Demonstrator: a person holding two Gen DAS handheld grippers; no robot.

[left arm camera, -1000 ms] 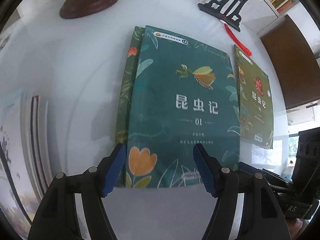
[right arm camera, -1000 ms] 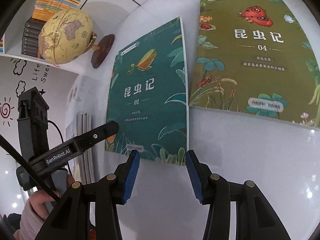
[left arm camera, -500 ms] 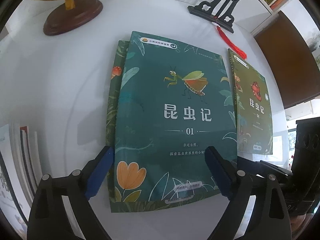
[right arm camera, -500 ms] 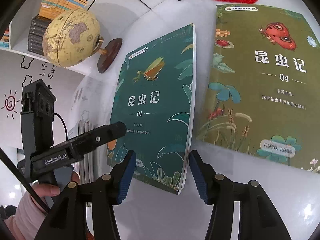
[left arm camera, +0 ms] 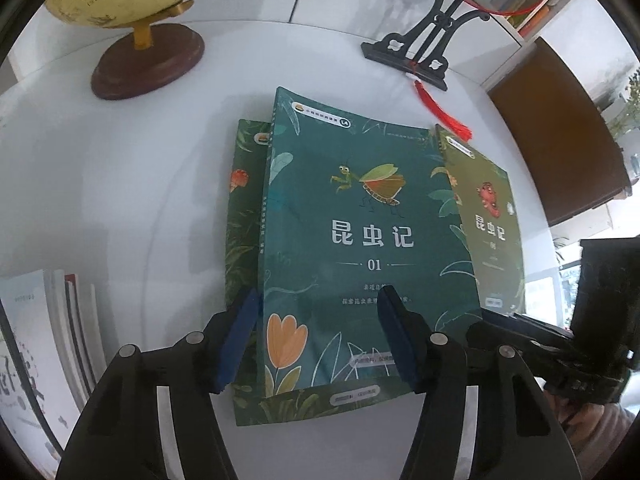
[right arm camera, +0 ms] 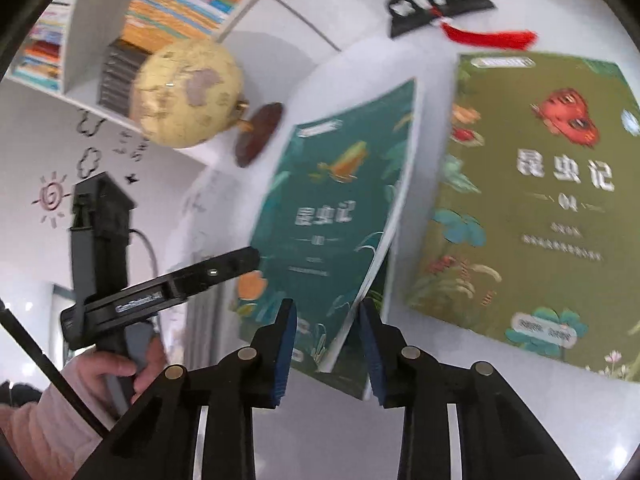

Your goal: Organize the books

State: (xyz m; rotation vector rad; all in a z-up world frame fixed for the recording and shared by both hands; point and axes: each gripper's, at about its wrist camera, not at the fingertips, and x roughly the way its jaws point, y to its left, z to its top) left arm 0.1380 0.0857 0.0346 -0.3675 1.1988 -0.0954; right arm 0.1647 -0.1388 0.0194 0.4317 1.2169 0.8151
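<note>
The teal paperback book numbered 01 (left arm camera: 360,236) lies on top of a second dark green paperback book (left arm camera: 244,216) near the middle of the white tabletop (left arm camera: 112,208), slightly askew, so the lower book shows along the left and near edges. In the left wrist view, the left hand-held gripper (left arm camera: 316,340) is closing with the near left portion of the top cover between its blue pads; they straddle the book, and contact cannot be confirmed, so it reads as not yet clamped. The olive-green paperback book numbered 04 (left arm camera: 488,220) lies just beside the stack on the right. A cream globe on a dark wooden base (left arm camera: 148,60) and a black ornamental stand with a red tassel (left arm camera: 412,56) stand behind the books, and further books (left arm camera: 60,344) lie at the left edge. In the right wrist view, which is motion-blurred, the right hand-held gripper (right arm camera: 326,344) is closing around the raised near right corner of the teal cover; its right side is lifted off the lower book, probably so the two can be squared or the top one carried off. Whether the pads already press is not discernible. The olive book lies flat to the right. A white wall shelf packed with colourful books (right arm camera: 168,4) and a wall with drawn decals occupy the background.
</note>
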